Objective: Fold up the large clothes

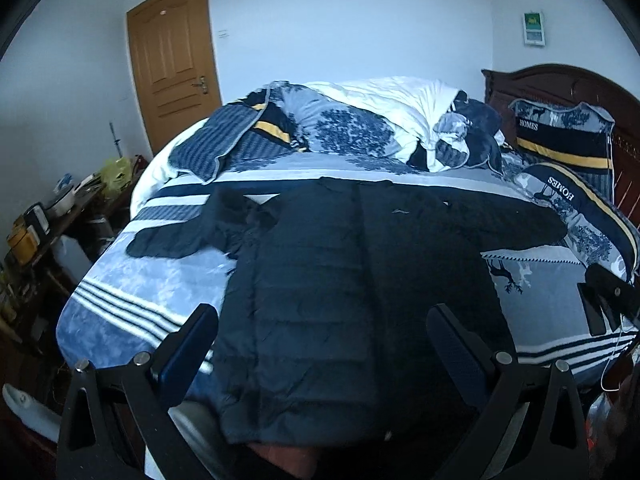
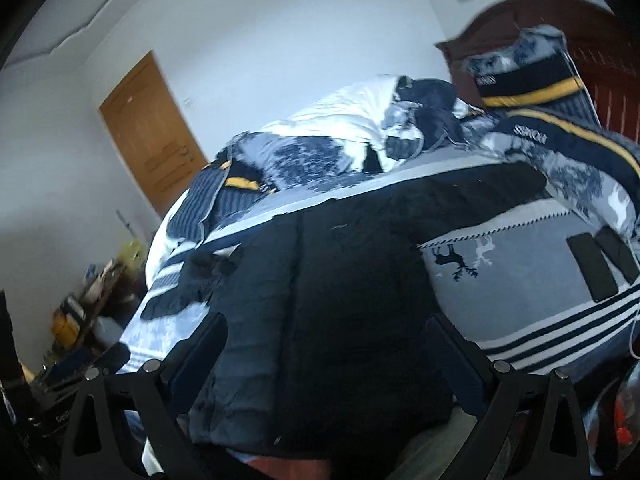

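Observation:
A dark navy quilted jacket lies flat on the bed, front up, hem toward me, sleeves spread left and right. It also shows in the right wrist view. My left gripper is open and empty, its fingers standing wide over the jacket's lower part. My right gripper is open and empty too, hovering above the hem, with its fingers apart. The right gripper's tip shows at the right edge of the left wrist view.
The bed has a blue and white patterned cover. A heaped duvet and pillows lie at the far side by the dark wooden headboard. A cluttered side table stands left. A wooden door is behind.

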